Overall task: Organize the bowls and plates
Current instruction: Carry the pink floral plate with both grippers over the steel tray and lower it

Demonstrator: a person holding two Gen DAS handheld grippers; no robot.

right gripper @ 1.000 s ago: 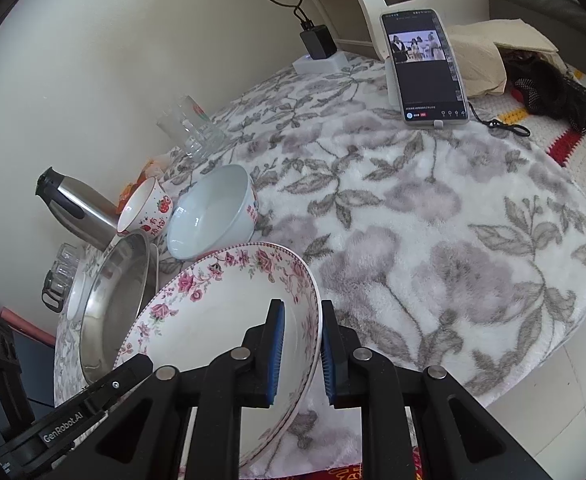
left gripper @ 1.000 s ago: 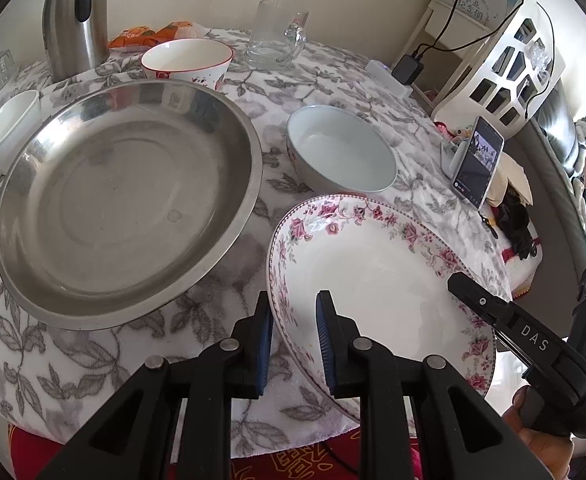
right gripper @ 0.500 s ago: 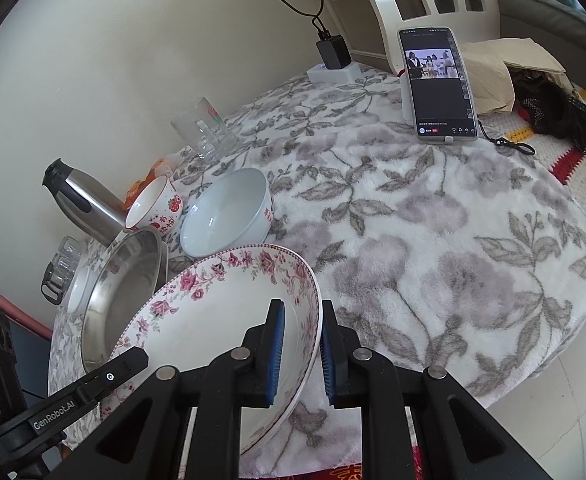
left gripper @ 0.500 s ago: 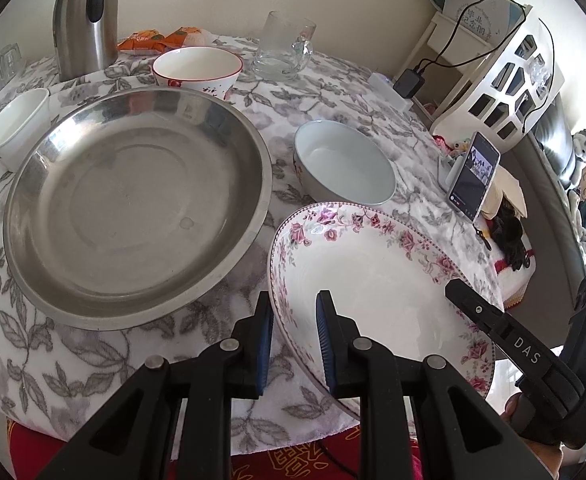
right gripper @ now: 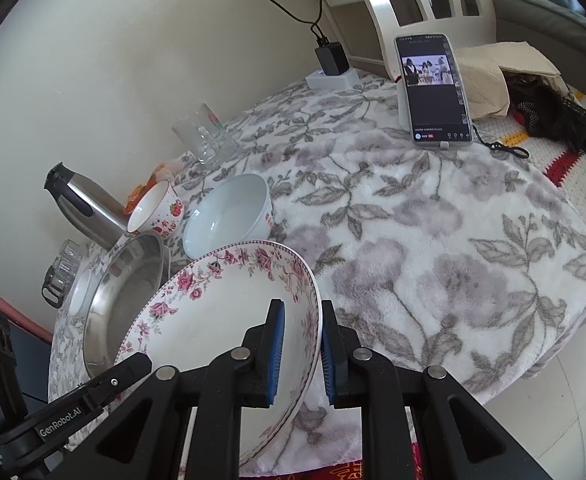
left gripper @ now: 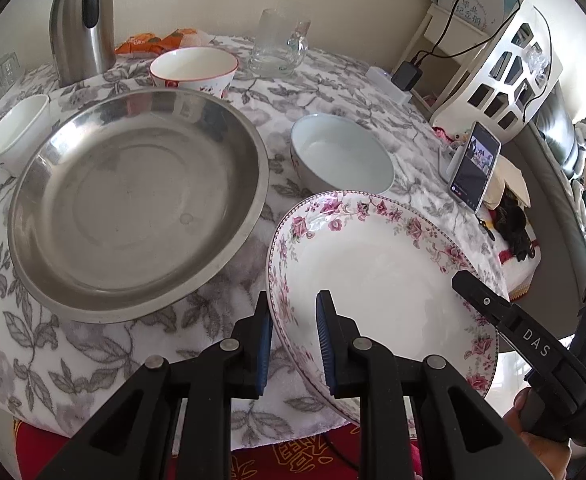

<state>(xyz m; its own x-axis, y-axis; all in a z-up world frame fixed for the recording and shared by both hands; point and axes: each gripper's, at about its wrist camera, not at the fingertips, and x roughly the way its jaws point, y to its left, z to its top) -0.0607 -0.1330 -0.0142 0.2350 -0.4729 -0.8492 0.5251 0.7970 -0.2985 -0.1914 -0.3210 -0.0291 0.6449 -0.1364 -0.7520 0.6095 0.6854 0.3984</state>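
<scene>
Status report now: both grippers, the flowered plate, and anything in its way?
Left gripper and right gripper: jaws shut on opposite rims of flowered plate. Plate tilted, beside steel basin. White bowl just beyond it.

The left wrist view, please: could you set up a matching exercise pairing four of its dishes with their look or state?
Things:
1. floral plate
2. steel basin
3. red-rimmed bowl
4. plain white bowl

States:
A. beside the thermos, near the wall
B. clamped at its rim by the left gripper and the right gripper
C. metal, largest, empty
D. just beyond the floral plate

Pairs: 1-B, 2-C, 3-A, 4-D
</scene>
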